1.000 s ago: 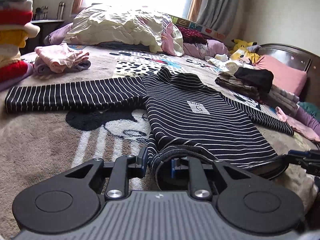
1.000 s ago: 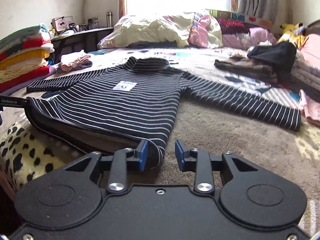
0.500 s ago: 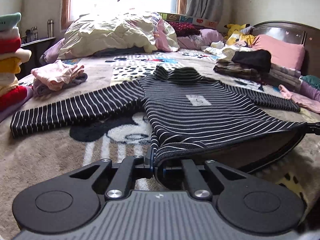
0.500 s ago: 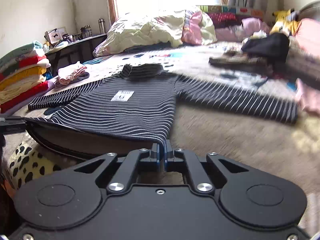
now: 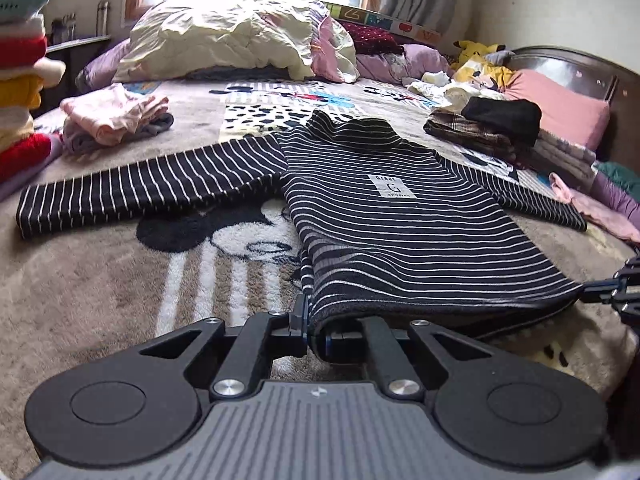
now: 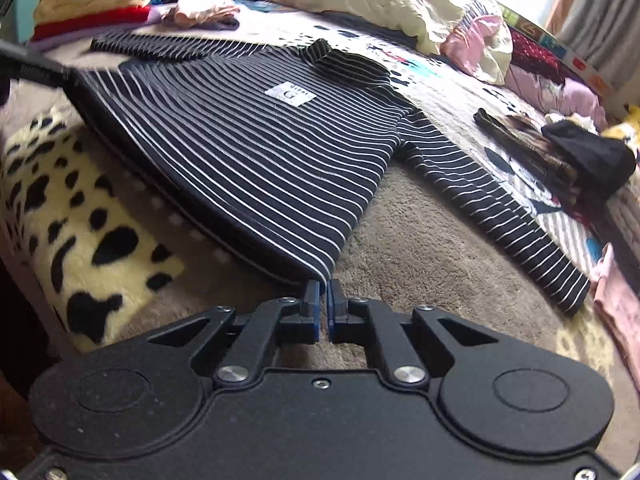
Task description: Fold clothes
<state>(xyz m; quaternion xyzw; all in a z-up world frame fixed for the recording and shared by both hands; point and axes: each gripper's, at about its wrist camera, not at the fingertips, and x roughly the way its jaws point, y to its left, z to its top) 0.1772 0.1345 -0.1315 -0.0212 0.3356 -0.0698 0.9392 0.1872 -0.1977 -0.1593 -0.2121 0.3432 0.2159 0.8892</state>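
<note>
A black sweater with thin white stripes [image 5: 392, 220] [image 6: 248, 140] lies face up on the bed, sleeves spread to both sides, collar toward the pillows. My left gripper [image 5: 314, 330] is shut on the hem's left corner. My right gripper [image 6: 323, 308] is shut on the hem's right corner. The hem is lifted off the blanket and stretched taut between them. In the left wrist view, the right gripper's tip [image 5: 612, 292] shows at the far right edge. In the right wrist view, the left gripper [image 6: 36, 68] shows at the upper left.
A cartoon-print fleece blanket [image 5: 100, 280] covers the bed. A pink folded pile [image 5: 116, 116] lies at the left, a tall stack of folded clothes [image 5: 20, 80] at the far left. Dark clothes [image 5: 492, 124] and pink pieces [image 5: 592, 212] lie right. Pillows and a quilt [image 5: 232, 36] sit behind.
Both grippers closed on the hem corners, the right one from open. They have since lifted and pulled the hem taut; the right wrist view has tilted.
</note>
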